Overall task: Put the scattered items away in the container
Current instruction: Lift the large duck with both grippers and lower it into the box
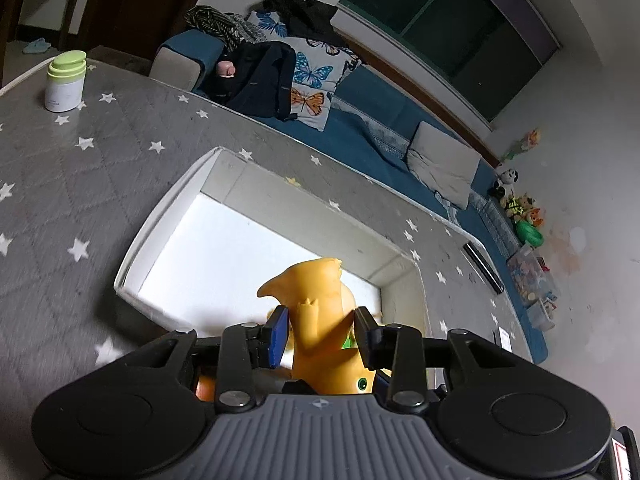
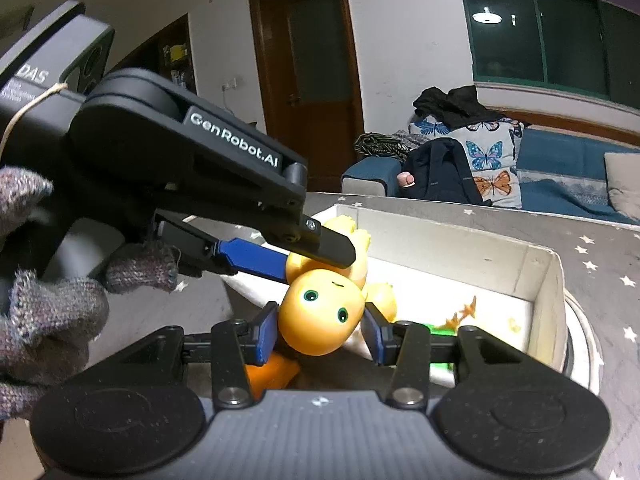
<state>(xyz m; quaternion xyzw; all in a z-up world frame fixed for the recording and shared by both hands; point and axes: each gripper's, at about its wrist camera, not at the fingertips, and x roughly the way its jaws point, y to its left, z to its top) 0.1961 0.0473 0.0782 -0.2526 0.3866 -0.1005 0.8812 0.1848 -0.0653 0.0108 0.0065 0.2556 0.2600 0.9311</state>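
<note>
A yellow toy figure (image 1: 316, 312) with green eyes hangs head down over the near edge of the white box (image 1: 160, 216). My left gripper (image 1: 320, 332) is shut on the figure's body. In the right wrist view the left gripper (image 2: 316, 256) comes in from the upper left, its fingers (image 2: 256, 258) clamped on the figure's body above the round head (image 2: 320, 316). My right gripper (image 2: 320, 332) stands open on both sides of the head, with its pads (image 2: 266, 332) just clear of it. An orange piece (image 2: 272, 372) lies below.
The white box (image 2: 544, 280) sits on a grey star-patterned mat (image 1: 80, 184) and holds a small orange toy (image 2: 464, 312) and something green (image 2: 440, 328). A white jar with a green lid (image 1: 66, 80) stands at the far left. A blue sofa (image 1: 380, 136) with cushions lies beyond.
</note>
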